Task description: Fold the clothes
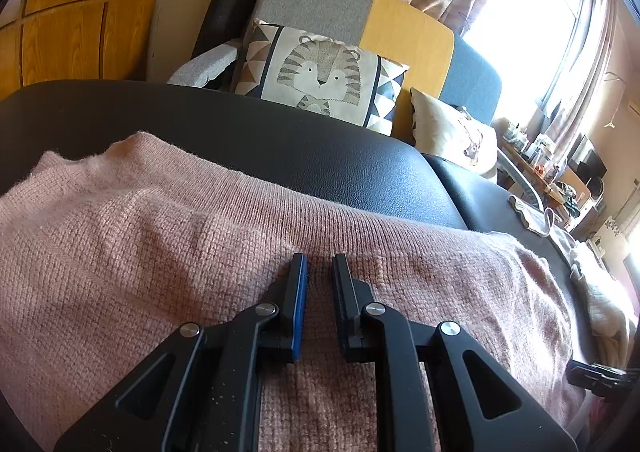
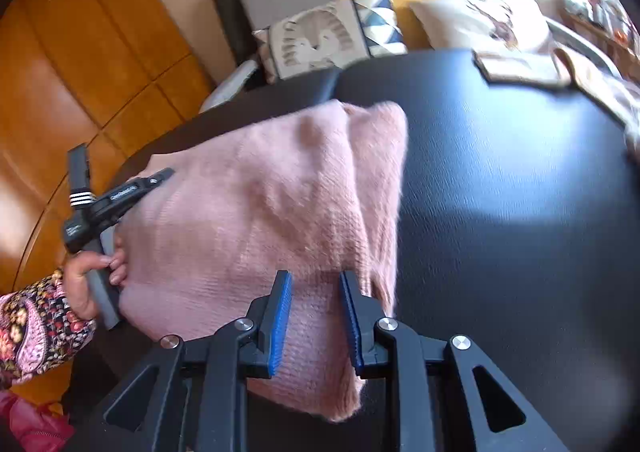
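A pink knitted sweater lies folded on a black leather table. In the left wrist view the sweater fills the foreground. My left gripper is open, its fingers resting low over the knit with nothing between them. It also shows in the right wrist view, at the sweater's left edge, held by a hand in a floral sleeve. My right gripper is open, its fingers straddling the sweater's near right corner, where the fold's edge runs.
A sofa with a tiger cushion and a cream cushion stands behind the table. More folded cloth lies at the table's far right. A wooden cabinet is on the left. A cluttered shelf stands by the window.
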A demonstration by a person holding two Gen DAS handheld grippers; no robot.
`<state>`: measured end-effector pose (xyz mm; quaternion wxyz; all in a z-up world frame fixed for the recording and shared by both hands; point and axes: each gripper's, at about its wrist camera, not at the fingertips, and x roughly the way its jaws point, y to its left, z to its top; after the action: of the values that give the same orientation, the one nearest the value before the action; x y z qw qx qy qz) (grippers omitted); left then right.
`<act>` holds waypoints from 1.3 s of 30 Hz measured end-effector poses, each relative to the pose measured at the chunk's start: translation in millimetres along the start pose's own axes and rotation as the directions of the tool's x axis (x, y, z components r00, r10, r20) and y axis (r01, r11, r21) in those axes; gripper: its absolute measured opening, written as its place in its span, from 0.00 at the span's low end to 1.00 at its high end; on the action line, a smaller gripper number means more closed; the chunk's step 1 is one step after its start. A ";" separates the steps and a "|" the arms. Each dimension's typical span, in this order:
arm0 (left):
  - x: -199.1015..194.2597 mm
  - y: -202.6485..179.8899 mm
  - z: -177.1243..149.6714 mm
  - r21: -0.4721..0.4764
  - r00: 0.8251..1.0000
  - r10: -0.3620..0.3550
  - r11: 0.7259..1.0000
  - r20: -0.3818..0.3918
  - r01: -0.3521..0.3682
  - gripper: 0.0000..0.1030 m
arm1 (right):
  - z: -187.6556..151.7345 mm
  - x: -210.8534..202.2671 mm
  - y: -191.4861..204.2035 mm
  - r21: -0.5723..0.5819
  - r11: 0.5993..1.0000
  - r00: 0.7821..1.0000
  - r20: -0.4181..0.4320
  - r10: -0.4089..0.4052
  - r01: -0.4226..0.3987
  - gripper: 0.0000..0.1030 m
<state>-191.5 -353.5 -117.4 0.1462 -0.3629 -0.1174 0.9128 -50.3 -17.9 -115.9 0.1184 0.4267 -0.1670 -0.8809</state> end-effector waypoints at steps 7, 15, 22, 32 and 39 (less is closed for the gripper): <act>0.0 -8.0 -1.4 0.038 0.999 0.045 0.998 0.003 -0.045 0.14 | 3.8 -19.9 -2.2 0.006 1.000 0.995 0.092 -0.030 0.029 0.23; -2.2 -8.5 -3.0 0.048 0.999 0.052 0.998 0.004 -0.052 0.14 | 56.6 19.1 0.4 -0.078 0.997 0.999 0.037 -0.025 0.028 0.24; -1.3 -8.3 -2.7 0.048 0.999 0.051 0.998 0.004 -0.051 0.14 | 57.2 29.7 -1.2 -0.037 0.999 1.000 0.003 0.029 -0.029 0.06; 0.1 -7.4 -1.5 0.037 0.999 0.033 0.999 0.000 -0.033 0.14 | 36.3 14.1 -14.9 0.077 0.994 0.996 0.027 -0.081 0.078 0.06; 1.8 -6.3 -1.7 0.034 1.000 0.029 0.999 0.001 -0.029 0.14 | 56.7 4.2 -21.9 0.046 0.996 0.995 0.070 0.069 -0.072 0.23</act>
<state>-190.5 -346.8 -117.7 0.1392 -0.3619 -0.0967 0.9167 -99.2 11.7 -94.6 0.1330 0.3931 -0.2073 -0.8859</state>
